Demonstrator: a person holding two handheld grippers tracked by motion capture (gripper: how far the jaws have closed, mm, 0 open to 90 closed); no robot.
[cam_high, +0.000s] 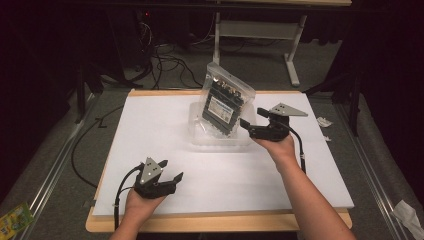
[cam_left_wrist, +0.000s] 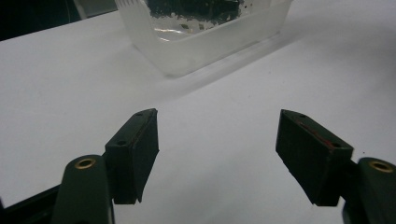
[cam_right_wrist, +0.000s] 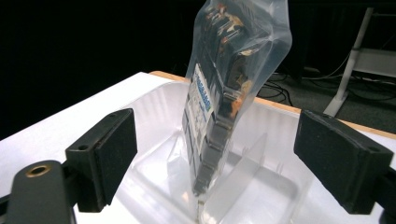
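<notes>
A clear plastic bag (cam_high: 227, 102) holding a black circuit card stands upright in a clear plastic tray (cam_high: 200, 136) at the far middle of the white tabletop (cam_high: 160, 145). My right gripper (cam_high: 251, 117) hovers just right of the bag, open and apart from it. In the right gripper view the bag (cam_right_wrist: 224, 93) rises between and beyond the wide pads (cam_right_wrist: 112, 149), inside the divided tray (cam_right_wrist: 275, 186). My left gripper (cam_high: 172, 169) rests near the front left, open with nothing in it. From the left gripper (cam_left_wrist: 219, 140) the tray (cam_left_wrist: 201, 51) shows ahead.
The white sheet lies on a wooden board with edges on all sides. Cables (cam_high: 165, 65) trail on the floor beyond and to the left. Paper scraps (cam_high: 324, 121) lie off the right edge. A table frame (cam_high: 292, 65) stands behind.
</notes>
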